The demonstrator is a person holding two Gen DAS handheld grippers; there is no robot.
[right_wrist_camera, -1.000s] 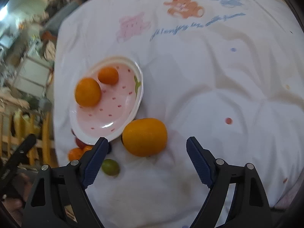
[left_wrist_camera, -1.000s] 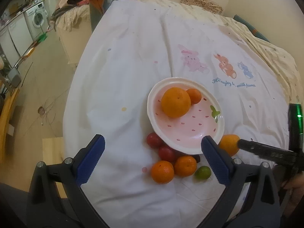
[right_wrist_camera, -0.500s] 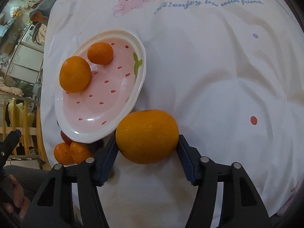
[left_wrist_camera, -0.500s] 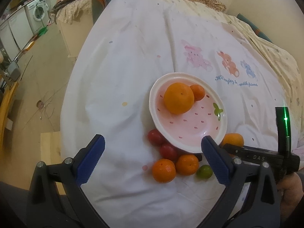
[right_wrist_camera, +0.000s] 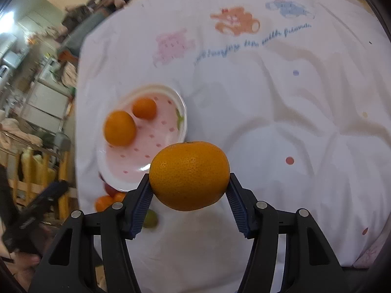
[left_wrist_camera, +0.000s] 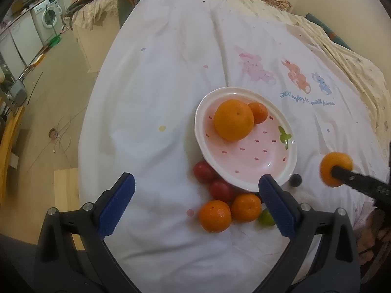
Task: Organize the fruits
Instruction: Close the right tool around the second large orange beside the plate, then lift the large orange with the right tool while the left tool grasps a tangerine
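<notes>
My right gripper [right_wrist_camera: 189, 195] is shut on a large orange [right_wrist_camera: 189, 174] and holds it above the white cloth, to the right of the pink strawberry-print plate [right_wrist_camera: 168, 131]. The held orange also shows in the left wrist view [left_wrist_camera: 336, 168]. The plate [left_wrist_camera: 268, 156] holds a big orange [left_wrist_camera: 233, 119] and a small mandarin [left_wrist_camera: 259, 112]. Two red tomatoes [left_wrist_camera: 204, 171], two mandarins [left_wrist_camera: 215, 216] and a green lime [left_wrist_camera: 266, 218] lie on the cloth at the plate's near edge. My left gripper [left_wrist_camera: 195, 205] is open above them.
The white cloth [left_wrist_camera: 158, 85] with cartoon animal prints covers a bed. A small dark fruit [left_wrist_camera: 295, 180] lies by the plate's right edge. The bed's left edge drops to a wooden floor [left_wrist_camera: 48, 92]. A washing machine [left_wrist_camera: 47, 15] and clutter stand at the far left.
My right gripper closed on the large orange and lifted it off the cloth. My left gripper stayed open and drifted slightly.
</notes>
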